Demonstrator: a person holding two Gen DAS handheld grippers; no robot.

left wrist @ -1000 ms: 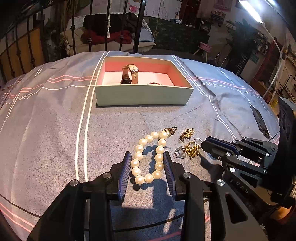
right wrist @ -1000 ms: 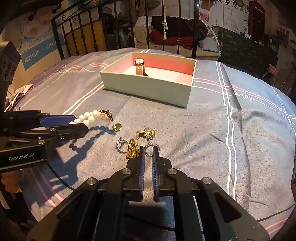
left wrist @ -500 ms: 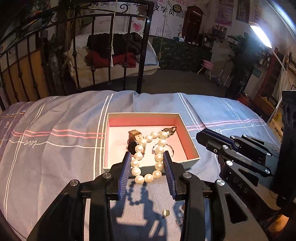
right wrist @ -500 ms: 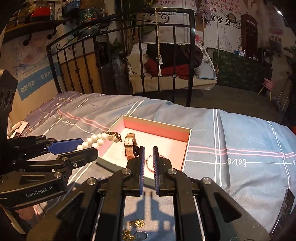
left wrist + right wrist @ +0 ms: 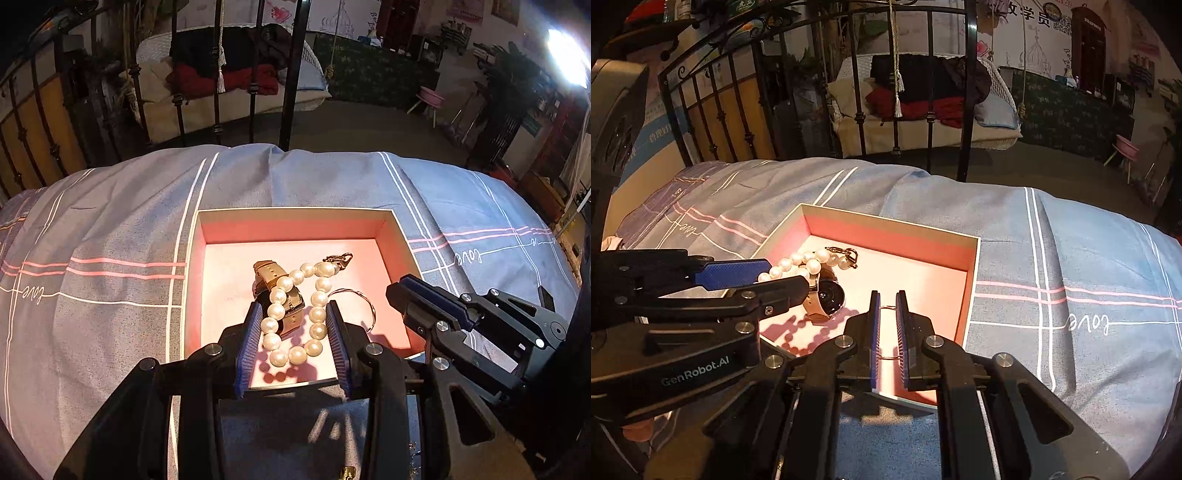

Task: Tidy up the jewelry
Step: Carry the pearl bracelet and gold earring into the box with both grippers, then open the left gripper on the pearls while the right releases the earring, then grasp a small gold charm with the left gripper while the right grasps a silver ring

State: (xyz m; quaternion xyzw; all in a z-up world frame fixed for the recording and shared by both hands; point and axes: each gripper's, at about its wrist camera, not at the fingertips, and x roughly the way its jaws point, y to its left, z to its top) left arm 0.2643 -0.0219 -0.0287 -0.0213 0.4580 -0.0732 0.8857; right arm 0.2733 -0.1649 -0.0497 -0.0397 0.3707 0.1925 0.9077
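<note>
Pearl bracelet [image 5: 295,314] is clamped between the left gripper [image 5: 293,332] jaws and hangs above the box [image 5: 295,216] floor, its clasp at 1 o'clock. A watch [image 5: 275,291] is seen beneath it and a thin ring [image 5: 364,301] at 3 o'clock. Right gripper [image 5: 886,334] jaws are nearly closed, a fine wire loop apparently pinched between them over the box. Step judged: placing. Next: lowering, then jaws released.
</note>
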